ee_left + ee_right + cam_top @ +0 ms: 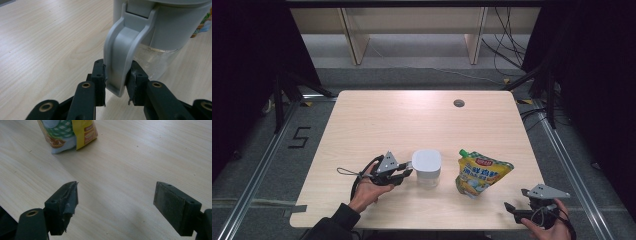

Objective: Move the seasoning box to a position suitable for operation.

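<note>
Left gripper clamped on jug handle; jug upright at table centre-front. Right gripper jaws wide apart, nothing between, near pouch.

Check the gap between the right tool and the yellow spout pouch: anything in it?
Nothing: the right gripper view shows only bare wooden table between the open right tool and the yellow spout pouch.

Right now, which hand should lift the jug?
Left. The left gripper already has its jaws clamped on the jug's handle. The right gripper sits open near the pouch.
</note>
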`<action>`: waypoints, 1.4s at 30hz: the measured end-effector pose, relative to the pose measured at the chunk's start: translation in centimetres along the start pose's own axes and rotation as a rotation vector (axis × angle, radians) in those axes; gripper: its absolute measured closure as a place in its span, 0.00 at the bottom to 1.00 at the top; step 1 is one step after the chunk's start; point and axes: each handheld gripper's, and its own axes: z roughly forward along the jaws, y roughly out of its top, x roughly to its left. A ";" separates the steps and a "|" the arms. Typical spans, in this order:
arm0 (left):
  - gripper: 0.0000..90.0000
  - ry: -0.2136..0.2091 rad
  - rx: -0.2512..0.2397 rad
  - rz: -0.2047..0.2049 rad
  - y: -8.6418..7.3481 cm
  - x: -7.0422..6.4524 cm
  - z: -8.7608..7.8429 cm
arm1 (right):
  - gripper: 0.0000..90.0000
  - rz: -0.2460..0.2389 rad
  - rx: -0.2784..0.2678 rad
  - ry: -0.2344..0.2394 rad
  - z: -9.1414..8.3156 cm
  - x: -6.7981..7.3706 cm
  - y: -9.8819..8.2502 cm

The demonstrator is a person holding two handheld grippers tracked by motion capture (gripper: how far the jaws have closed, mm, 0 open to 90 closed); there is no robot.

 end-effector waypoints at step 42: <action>0.77 -0.091 0.016 0.000 -1.2 -5.6 -2.4 | 0.24 -0.024 -0.014 0.005 -0.2 0.1 0.1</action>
